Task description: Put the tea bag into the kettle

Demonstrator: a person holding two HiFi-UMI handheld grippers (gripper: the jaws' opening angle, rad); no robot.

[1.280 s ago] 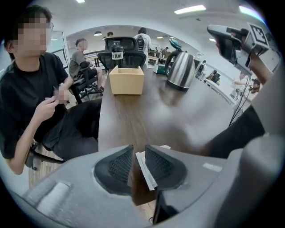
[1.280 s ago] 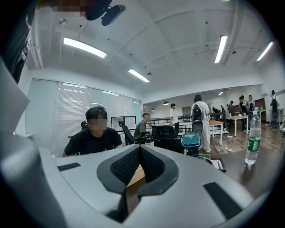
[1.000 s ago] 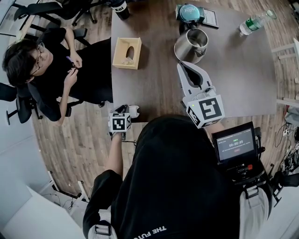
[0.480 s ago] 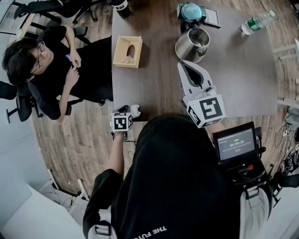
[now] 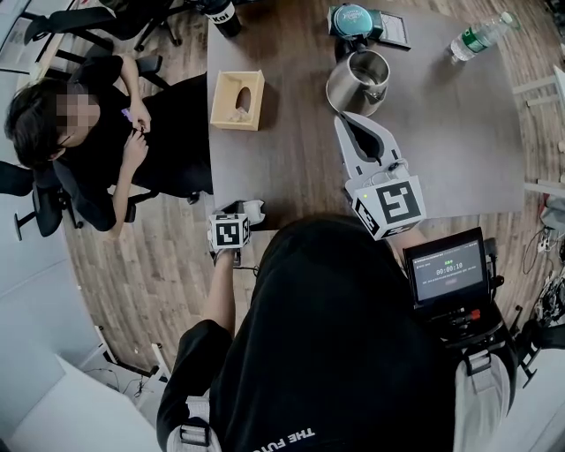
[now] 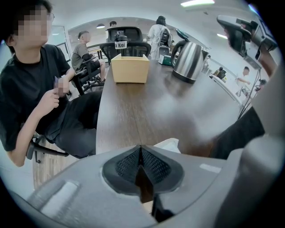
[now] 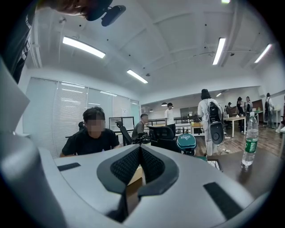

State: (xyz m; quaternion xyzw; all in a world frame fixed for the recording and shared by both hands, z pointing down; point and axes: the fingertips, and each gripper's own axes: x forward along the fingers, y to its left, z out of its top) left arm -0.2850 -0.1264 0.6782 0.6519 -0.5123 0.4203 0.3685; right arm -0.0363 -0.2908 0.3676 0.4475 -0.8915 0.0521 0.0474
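1. Your left gripper [image 6: 140, 149] has its jaws pressed together with the ribbed pads meeting tip to tip. Nothing is pinched between them.
2. From the head view, that left gripper [image 5: 243, 212] sits low at the near edge of the table [image 5: 441, 132], beside your body. A pale scrap [image 6: 171, 143] shows just past its tips, and I cannot tell what it is.
3. Your right gripper [image 7: 140, 150] is also closed, its pads touching at the tips and holding nothing.
4. You hold the right gripper [image 5: 346, 131] above the tabletop, with its tips just short of the kettle [image 5: 357, 81] and pointing toward it.
5. The kettle stands upright on the far part of the table, and its mouth shows open from above. The left gripper view shows the kettle [image 6: 187, 60] with steel walls, to the right of the box.
6. The wooden box [image 5: 237, 100] stands well to the left of the kettle, near the table's left edge. Something pale shows through its top. I cannot make out a tea bag for certain.
7. A teal-topped thing [image 5: 355, 19] sits behind the kettle, and a water bottle [image 5: 477, 37] lies at the far right corner.
8. A seated person [image 5: 97, 132] is beside the table's left edge.
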